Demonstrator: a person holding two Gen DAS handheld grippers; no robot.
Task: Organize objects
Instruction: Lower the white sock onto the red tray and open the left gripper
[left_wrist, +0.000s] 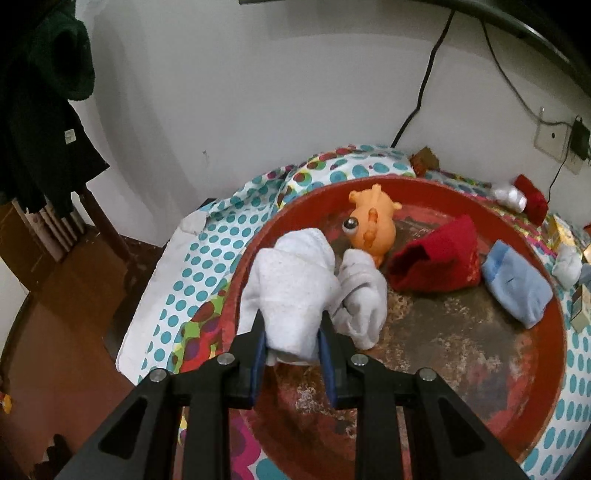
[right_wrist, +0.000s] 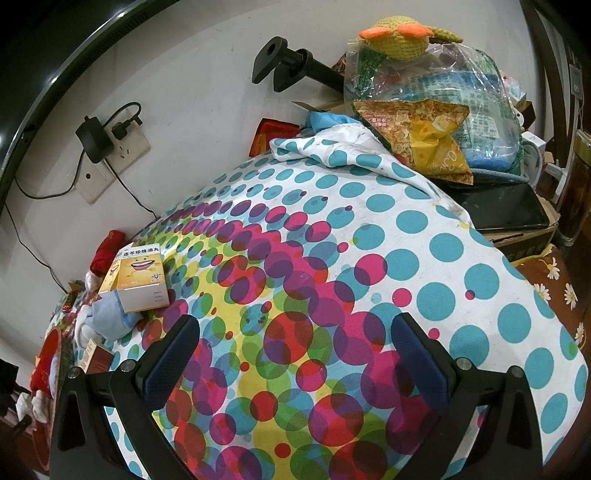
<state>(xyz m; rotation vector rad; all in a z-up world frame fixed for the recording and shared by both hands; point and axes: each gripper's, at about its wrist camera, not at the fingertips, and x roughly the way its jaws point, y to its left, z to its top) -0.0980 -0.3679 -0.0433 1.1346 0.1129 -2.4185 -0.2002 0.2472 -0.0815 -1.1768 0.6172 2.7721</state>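
- White sock (left_wrist: 291, 291): pinched between the blue pads of the left gripper (left_wrist: 291, 332), jaws narrow, clamped on its lower end; sock sits over the near-left part of the red round tray (left_wrist: 554, 314).
- Second white sock (left_wrist: 364, 299) lies crumpled in the tray, touching the held one on its right.
- Orange rubber toy (left_wrist: 371, 225) with a bulging eye at the tray's far side, just behind the white socks.
- Red sock (left_wrist: 436, 258) in the tray, right of the toy; light blue sock (left_wrist: 517, 284) beside it near the right rim.
- Tray rests on a table under a polka-dot cloth (left_wrist: 221, 236); another red sock (left_wrist: 532, 199) and a white bundle (left_wrist: 511, 195) lie outside the tray by the wall.
- Right gripper (right_wrist: 295, 354): jaws wide apart, nothing between them, over bare dotted cloth (right_wrist: 369, 229).
- Yellow medicine box (right_wrist: 140, 277) on a blue sock (right_wrist: 109, 317) at left in the right wrist view; snack bags (right_wrist: 424, 140) and a knitted yellow toy (right_wrist: 402, 37) piled far right.
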